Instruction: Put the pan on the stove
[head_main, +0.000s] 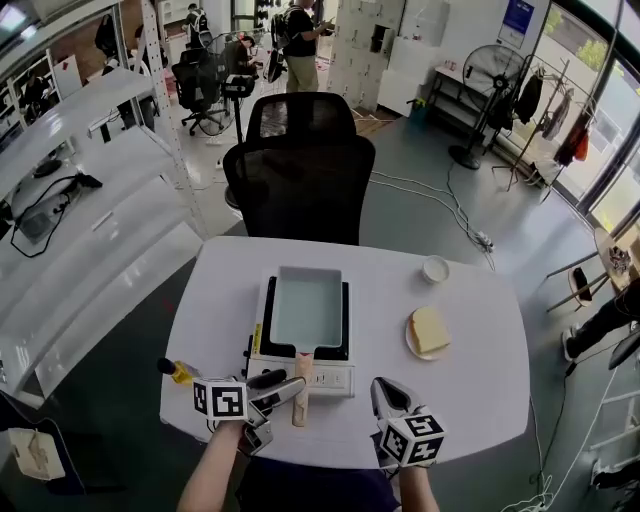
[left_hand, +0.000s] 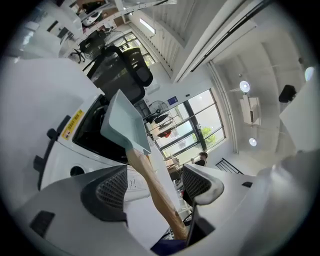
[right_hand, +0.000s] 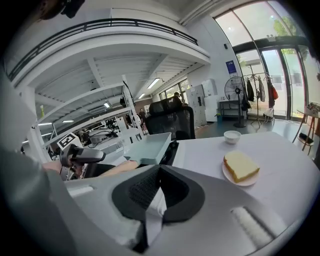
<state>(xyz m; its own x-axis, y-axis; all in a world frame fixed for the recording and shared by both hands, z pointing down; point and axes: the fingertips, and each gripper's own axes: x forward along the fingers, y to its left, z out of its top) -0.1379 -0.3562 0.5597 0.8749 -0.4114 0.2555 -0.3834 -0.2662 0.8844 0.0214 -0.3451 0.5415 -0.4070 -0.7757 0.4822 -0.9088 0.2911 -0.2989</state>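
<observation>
Now my left gripper (head_main: 287, 386) gapes around the handle (head_main: 301, 398); I should back straight off, not nudging the pan (head_main: 308, 308).

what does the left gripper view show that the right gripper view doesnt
Only the left gripper view: the yellow label on the stove, and the left gripper's open fingers either side of the wooden handle, not gripping it. Only the right gripper view: bread on a plate, a small white bowl, the right gripper's shut fingers. Both: the pan on the stove, the black chair.
</observation>
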